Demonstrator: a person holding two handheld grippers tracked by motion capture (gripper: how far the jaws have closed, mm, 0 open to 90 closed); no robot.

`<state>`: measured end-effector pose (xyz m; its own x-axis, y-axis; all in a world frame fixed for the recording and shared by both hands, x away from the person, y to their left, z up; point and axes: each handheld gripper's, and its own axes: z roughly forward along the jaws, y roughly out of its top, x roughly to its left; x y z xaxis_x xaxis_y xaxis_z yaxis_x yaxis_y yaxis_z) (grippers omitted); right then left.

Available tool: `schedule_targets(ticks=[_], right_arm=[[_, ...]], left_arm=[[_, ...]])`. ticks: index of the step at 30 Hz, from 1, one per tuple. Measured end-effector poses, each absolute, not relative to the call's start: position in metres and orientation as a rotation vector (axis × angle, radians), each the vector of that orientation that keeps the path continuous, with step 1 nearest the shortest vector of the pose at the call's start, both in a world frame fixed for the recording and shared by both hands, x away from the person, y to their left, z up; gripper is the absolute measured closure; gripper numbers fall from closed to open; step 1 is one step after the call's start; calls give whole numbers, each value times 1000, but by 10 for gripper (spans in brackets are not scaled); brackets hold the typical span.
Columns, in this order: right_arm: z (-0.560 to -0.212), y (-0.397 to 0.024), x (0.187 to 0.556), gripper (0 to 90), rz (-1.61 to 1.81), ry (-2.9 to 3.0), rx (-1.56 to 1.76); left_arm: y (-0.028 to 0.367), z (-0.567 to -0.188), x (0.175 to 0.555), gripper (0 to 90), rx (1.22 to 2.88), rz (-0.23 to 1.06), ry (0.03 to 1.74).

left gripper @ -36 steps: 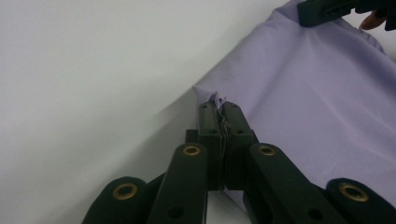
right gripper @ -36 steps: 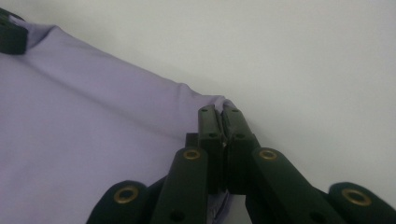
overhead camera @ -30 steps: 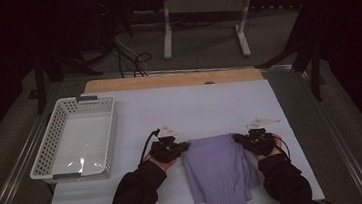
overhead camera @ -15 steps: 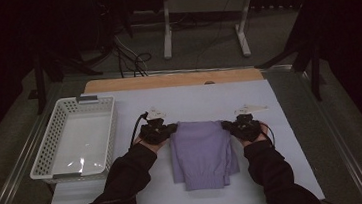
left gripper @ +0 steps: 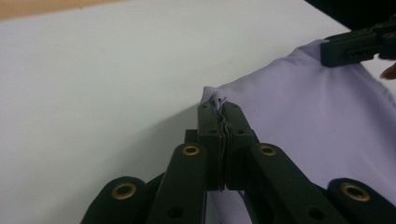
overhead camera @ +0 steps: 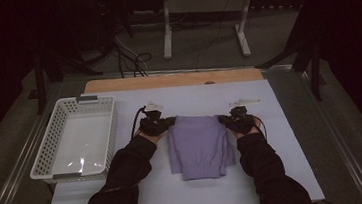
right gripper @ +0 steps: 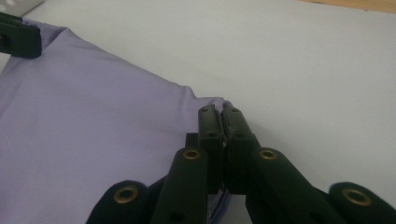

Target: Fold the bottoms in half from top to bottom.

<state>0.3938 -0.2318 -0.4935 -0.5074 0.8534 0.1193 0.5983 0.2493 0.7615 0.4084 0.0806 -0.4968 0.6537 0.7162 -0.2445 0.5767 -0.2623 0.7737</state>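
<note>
Cloth (overhead camera: 201, 145) lies folded on the white table (overhead camera: 295, 161), lavender, with both far corners pinched: my left gripper (overhead camera: 163, 125) is clenched on the left corner, fabric bunched between its jaws, and my right gripper (overhead camera: 231, 121) is clamped on the right corner the same way. From the left gripper view I see a small tuft poking past the tips (left gripper: 218, 100); that bite looks thin. My worry is that if I pull unevenly, one corner slips free, the layers slide apart and the fold skews. The basket (overhead camera: 47, 145) sits well to my left, clear of it.
</note>
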Motion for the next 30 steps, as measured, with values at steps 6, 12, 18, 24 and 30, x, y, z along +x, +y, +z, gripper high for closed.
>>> schedule_targets(ticks=[6, 12, 18, 24, 30], right_arm=[[-497, -231, 397, 877, 1110, 2192, 1348], [-495, -230, 398, 848, 1112, 2183, 1357], [-489, -230, 396, 562, 1173, 2174, 1355], [-484, -226, 389, 401, 1212, 2191, 1324], [-476, -225, 379, 217, 1284, 2199, 1293]], left_arm=[[76, -500, 413, 880, 1960, 209, 1034], [77, -502, 413, 869, 1963, 198, 1045], [76, -497, 407, 453, 1949, 219, 1044], [77, -495, 401, 229, 1943, 245, 1057], [81, -492, 392, 62, 1945, 224, 997]])
